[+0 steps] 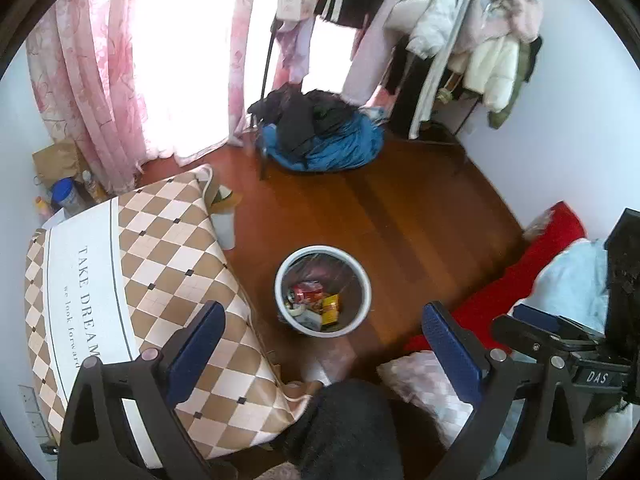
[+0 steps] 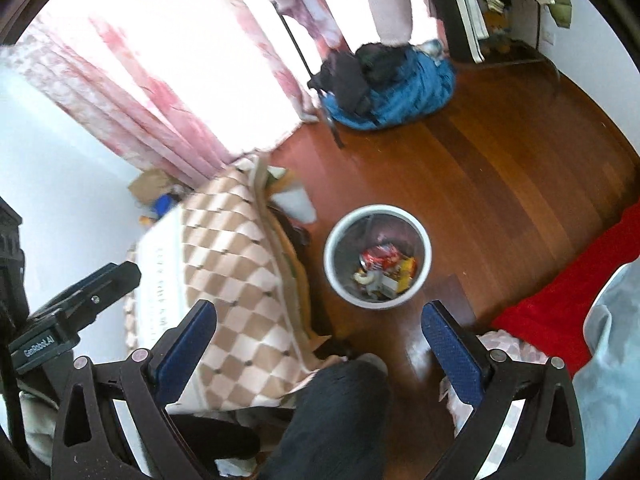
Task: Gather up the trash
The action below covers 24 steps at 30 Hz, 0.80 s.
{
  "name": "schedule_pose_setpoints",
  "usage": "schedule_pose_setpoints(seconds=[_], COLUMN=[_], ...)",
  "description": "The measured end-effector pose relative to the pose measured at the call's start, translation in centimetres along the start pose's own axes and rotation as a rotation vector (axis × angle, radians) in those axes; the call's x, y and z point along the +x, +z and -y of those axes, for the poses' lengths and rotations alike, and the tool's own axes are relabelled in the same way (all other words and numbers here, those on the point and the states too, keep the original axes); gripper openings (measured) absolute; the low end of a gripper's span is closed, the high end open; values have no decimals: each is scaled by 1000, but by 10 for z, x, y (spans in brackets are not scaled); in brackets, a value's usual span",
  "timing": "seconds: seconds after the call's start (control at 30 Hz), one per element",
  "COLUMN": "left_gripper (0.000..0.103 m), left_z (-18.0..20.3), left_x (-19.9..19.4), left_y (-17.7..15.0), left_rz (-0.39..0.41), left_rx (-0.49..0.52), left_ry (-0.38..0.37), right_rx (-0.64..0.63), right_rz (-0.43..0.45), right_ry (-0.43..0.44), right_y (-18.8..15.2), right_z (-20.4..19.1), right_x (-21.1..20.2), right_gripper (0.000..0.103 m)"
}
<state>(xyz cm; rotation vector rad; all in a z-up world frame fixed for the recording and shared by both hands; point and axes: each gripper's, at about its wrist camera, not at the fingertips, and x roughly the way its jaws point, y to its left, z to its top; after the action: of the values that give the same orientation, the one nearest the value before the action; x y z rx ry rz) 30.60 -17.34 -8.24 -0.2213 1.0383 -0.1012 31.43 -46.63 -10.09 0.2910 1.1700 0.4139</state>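
A white round trash bin (image 1: 280,280) stands on the wooden floor, holding red and yellow wrappers (image 1: 316,298) and other scraps. It also shows in the right wrist view (image 2: 332,256) with the same wrappers (image 2: 384,260). My left gripper (image 1: 324,344) is open and empty, held high above the floor just short of the bin. My right gripper (image 2: 320,340) is open and empty, also above the floor near the bin. The right gripper's body shows at the right edge of the left wrist view (image 1: 560,340); the left gripper's body shows at the left of the right wrist view (image 2: 76,308).
A table with a checkered cloth (image 1: 168,264) stands left of the bin. A white cup (image 1: 224,224) sits on the floor by it. A blue and black clothes pile (image 1: 320,136) lies farther back. A red blanket (image 1: 520,280) is at right. The person's dark-trousered leg (image 1: 344,432) is below.
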Motion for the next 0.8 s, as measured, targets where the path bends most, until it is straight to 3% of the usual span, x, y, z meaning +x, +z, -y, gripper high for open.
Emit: schedule_pose_setpoints(seconds=[0.3,0.8], left_gripper=[101,101], left_z=[4,4], left_x=[-47,-71], left_y=[-12,-23], left_rz=[10,10], left_rx=[5,-5], left_ry=[-93,-160], right_rx=[-49,-75], right_rz=[51,19], right_ry=[61,121], right_y=[-16,-33], right_z=[-30,-52], right_x=[-67,-84], right_gripper=[103,103])
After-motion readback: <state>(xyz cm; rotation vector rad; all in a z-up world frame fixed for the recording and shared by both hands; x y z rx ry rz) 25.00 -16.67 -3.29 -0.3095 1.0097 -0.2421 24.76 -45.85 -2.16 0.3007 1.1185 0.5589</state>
